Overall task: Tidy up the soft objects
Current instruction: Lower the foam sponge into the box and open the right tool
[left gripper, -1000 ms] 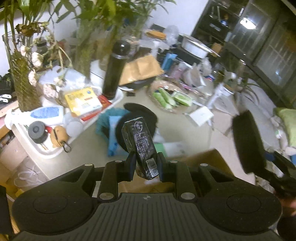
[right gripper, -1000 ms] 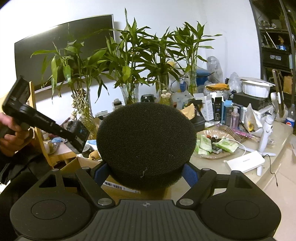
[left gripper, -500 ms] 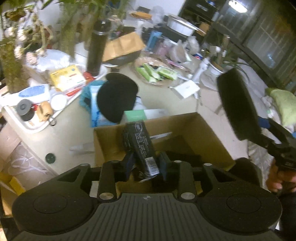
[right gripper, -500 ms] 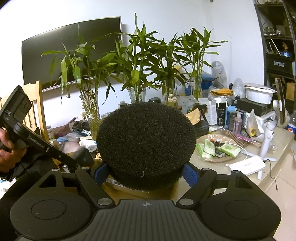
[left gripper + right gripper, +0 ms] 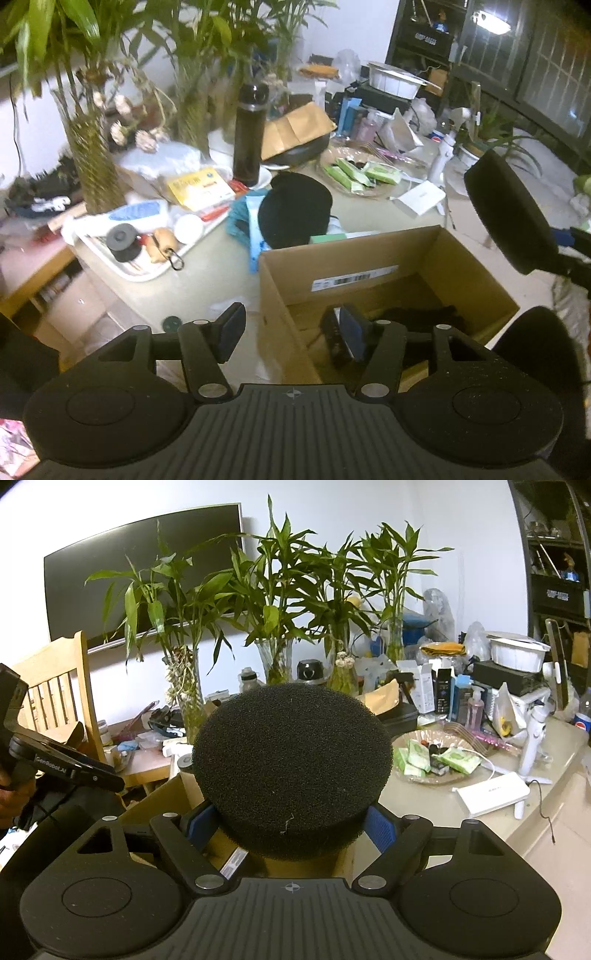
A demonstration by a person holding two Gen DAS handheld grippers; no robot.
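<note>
The left gripper (image 5: 291,328) stood over the near corner of the cardboard box (image 5: 476,266), its jaws opening with nothing between the pads. A dark wrapped packet (image 5: 334,341) lay just inside the box against the right-hand finger; whether it rested on the floor of the box or leaned on the finger could not be told. If it leaned, withdrawing the gripper could drag or tip it.

The right gripper (image 5: 291,825) was clamped on a round black foam sponge (image 5: 291,771), held above the box's edge and not yet in it. The foam was coarse, open-celled and compressible. Judged from this, a hold near its lower rim could let it pivot or spring sideways on release and land outside the box.

A second black foam disc (image 5: 293,214) remained on the surface beyond the box, lying partly on blue cloth (image 5: 236,218) and close to a tall black bottle (image 5: 249,133), rigid and smooth. A careless reach there could topple the bottle. The box walls were thin corrugated card, easily pushed.
</note>
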